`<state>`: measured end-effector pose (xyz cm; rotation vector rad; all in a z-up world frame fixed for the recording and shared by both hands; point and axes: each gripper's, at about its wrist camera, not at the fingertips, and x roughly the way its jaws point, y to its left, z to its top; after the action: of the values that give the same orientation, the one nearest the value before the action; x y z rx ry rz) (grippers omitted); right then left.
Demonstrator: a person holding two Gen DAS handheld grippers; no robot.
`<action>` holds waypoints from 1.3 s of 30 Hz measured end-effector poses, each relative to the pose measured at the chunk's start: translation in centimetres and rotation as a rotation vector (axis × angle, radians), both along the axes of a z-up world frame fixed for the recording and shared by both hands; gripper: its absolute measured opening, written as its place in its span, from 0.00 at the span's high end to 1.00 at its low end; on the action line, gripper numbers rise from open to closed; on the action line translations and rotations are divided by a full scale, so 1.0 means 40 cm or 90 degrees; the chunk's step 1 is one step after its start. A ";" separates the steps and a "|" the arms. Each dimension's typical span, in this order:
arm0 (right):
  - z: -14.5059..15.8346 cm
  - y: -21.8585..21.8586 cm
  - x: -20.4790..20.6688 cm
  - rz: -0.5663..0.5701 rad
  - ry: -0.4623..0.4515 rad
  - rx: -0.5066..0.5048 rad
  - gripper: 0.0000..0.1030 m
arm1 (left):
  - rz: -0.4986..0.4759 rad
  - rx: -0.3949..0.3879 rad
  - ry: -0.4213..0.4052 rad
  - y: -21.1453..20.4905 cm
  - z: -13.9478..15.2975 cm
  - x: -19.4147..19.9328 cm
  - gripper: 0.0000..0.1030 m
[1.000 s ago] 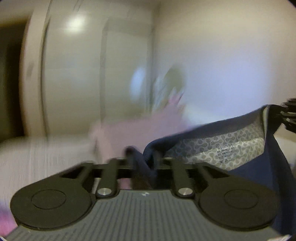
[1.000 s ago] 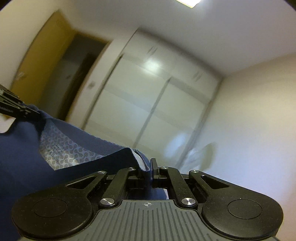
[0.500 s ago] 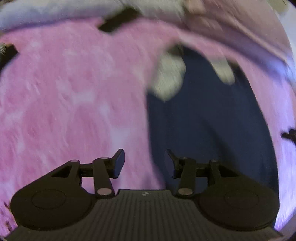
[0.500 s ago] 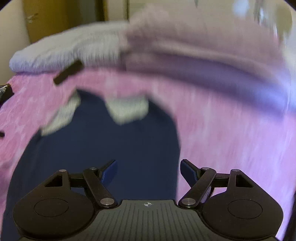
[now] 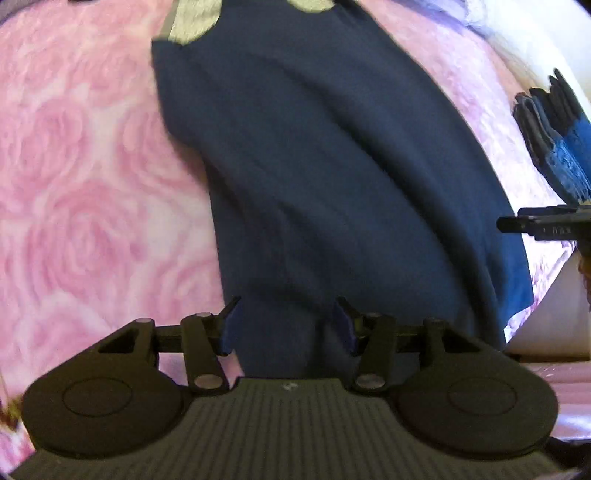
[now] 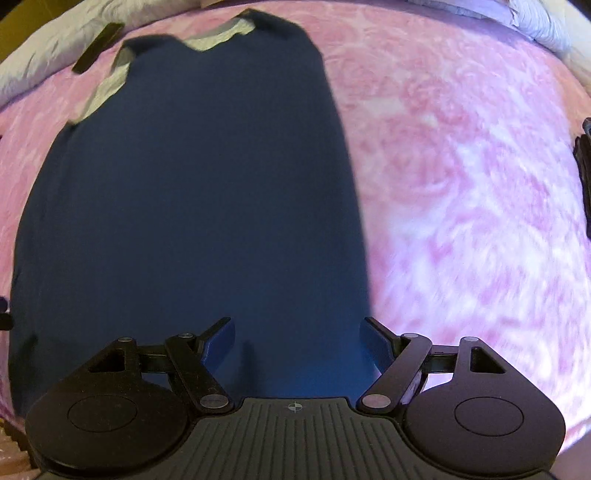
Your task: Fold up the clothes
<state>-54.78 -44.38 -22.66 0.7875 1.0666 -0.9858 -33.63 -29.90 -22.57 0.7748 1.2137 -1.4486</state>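
Observation:
A dark navy garment point(image 5: 332, 166) lies spread flat on a pink rose-patterned bedspread point(image 5: 74, 184), with its pale grey-lined end point(image 5: 192, 22) at the far side. It also fills the right wrist view point(image 6: 192, 192), with the pale lining point(image 6: 221, 35) far away. My left gripper point(image 5: 286, 326) is open and empty, just above the near edge of the garment. My right gripper point(image 6: 297, 338) is open and empty over the garment's near right part. The other gripper's fingers point(image 5: 539, 225) show at the right edge of the left wrist view.
The pink bedspread point(image 6: 461, 166) extends to the right of the garment. A white pillow or duvet point(image 6: 48, 62) and a dark flat object point(image 6: 98, 48) lie at the far left. A dark and blue thing point(image 5: 554, 136) sits at the right of the left wrist view.
One second ago both grippers were shut on the raised garment. They have since opened and the garment now lies flat on the bed. Both grippers have come closer to it.

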 end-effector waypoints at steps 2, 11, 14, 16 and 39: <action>0.019 0.043 0.039 0.018 -0.012 -0.013 0.25 | -0.008 -0.025 -0.008 -0.018 0.025 0.027 0.54; 0.041 0.202 0.248 0.207 -0.107 -0.004 0.25 | -0.065 -0.097 -0.083 -0.214 0.093 0.203 0.54; 0.014 0.242 0.318 0.237 -0.131 0.015 0.25 | -0.089 -0.115 -0.091 -0.291 0.092 0.260 0.54; 0.001 0.269 0.350 0.205 -0.127 0.019 0.25 | -0.124 -0.130 -0.090 -0.344 0.087 0.279 0.54; -0.120 0.496 0.543 -0.048 -0.054 0.025 0.40 | -0.526 -0.062 -0.060 -0.626 -0.105 0.270 0.97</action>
<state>-33.07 -24.55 -27.44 0.8990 0.9919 -0.9884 -22.83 -54.94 -26.76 1.3503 0.7555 -2.0740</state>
